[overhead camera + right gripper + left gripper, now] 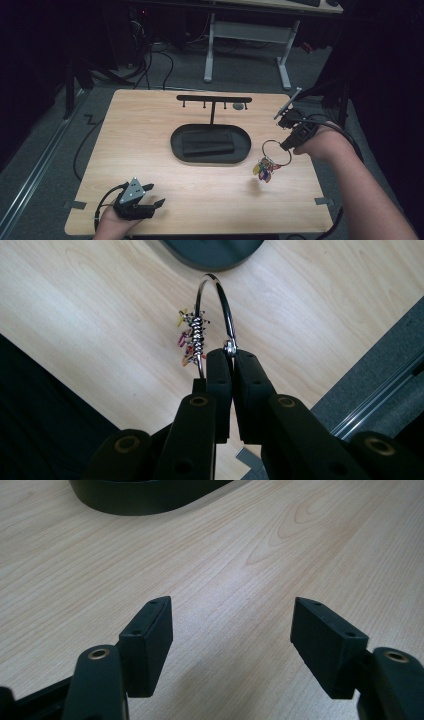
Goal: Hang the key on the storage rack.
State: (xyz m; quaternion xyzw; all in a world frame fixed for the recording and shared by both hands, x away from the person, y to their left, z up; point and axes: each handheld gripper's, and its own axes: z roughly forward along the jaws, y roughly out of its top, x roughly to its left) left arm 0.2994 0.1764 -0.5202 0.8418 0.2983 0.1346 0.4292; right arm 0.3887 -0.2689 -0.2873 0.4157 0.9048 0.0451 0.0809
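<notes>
While clamped, the right gripper (232, 360) lifts the key ring (216, 310), seemingly airborne.

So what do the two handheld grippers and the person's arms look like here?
Both grippers, left gripper and right gripper, are black, with blocky rectangular pads on arms with brass-coloured rivets. The left carries a grey triangular plate; black cables trail from each. Forearms are bare, no sleeves visible.

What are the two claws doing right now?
Left gripper: open, holding nothing, low over the table.
Right gripper: shut on the key ring, lifted off the table.
</notes>
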